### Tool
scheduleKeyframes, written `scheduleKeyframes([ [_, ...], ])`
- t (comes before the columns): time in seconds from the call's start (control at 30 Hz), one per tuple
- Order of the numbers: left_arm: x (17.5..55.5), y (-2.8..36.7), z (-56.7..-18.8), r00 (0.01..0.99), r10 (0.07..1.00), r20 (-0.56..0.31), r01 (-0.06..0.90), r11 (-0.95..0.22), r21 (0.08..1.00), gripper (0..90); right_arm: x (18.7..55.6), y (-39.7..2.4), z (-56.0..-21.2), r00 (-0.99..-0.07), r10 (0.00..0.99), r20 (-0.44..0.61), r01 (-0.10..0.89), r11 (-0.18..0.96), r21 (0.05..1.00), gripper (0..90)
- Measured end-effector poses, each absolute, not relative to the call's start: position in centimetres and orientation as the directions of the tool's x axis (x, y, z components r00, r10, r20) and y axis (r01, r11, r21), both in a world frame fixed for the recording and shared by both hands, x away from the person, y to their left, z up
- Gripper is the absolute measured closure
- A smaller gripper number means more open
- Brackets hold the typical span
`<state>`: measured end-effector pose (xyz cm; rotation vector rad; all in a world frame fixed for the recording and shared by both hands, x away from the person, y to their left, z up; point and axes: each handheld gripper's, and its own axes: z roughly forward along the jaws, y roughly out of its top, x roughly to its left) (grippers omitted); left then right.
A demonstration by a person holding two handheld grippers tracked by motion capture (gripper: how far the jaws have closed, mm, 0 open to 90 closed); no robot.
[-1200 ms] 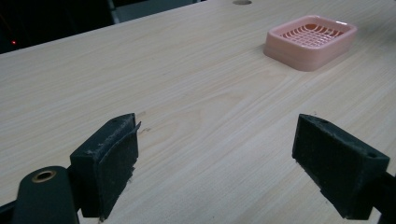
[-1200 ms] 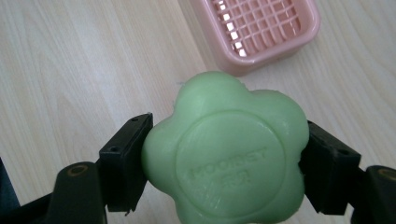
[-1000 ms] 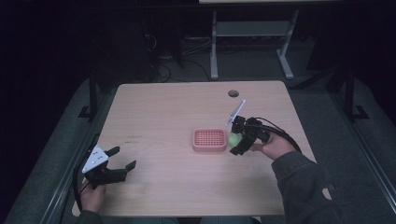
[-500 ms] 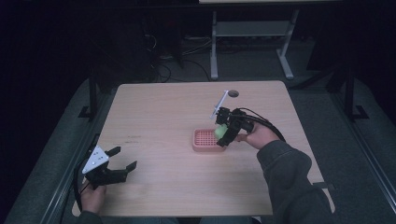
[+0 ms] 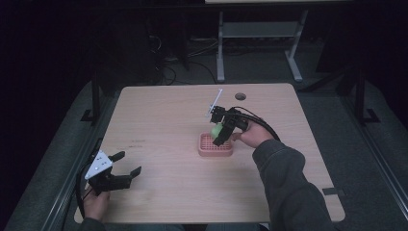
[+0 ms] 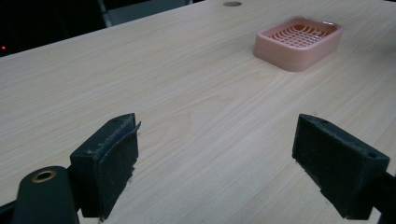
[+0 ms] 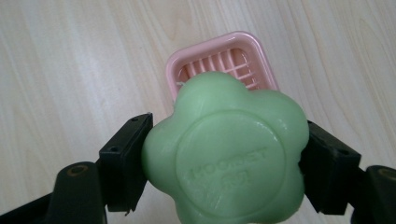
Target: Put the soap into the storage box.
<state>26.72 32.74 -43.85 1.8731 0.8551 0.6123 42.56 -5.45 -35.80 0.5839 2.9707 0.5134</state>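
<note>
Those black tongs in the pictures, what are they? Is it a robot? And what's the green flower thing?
It's no robot. A person sits at a wooden table and holds one set of tongs in each hand. One picture is taken from above and looks down on the table. The other two come from small cameras that ride on the tongs, so you see their two black jaws up close. The right tongs squeeze a green soap shaped like a flower, and hold it just above a pink soap dish. The left tongs are open and hold nothing; they wait low over the table near its front corner. The dish looks bare inside.
</note>
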Motion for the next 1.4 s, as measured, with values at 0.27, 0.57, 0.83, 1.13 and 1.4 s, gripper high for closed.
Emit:
scheduleKeyframes([
  [0.27,26.7,32.7,-43.9,0.632,0.773,0.049,0.298,-0.301,0.906,14.1,43.9,-4.8,-37.0,-0.914,0.406,0.005,0.387,0.868,0.312,26.0],
  [0.57,26.8,32.8,-43.8,0.633,0.772,0.053,0.297,-0.306,0.904,14.2,44.7,-4.4,-38.6,-0.905,0.425,0.018,0.412,0.866,0.283,25.9],
  [0.83,26.7,32.6,-43.7,0.636,0.77,0.046,0.295,-0.298,0.908,14.1,45.1,-4.1,-39.8,-0.894,0.447,0.029,0.438,0.86,0.262,25.9],
  [1.13,26.7,32.6,-43.7,0.636,0.771,0.044,0.295,-0.295,0.909,14.1,45.1,-3.4,-40.5,-0.896,0.443,0.032,0.437,0.867,0.239,25.8],
  [1.4,26.7,32.7,-43.7,0.631,0.774,0.045,0.297,-0.294,0.908,14.2,45.2,-3.5,-40.8,-0.891,0.453,0.038,0.448,0.861,0.239,25.8],
])
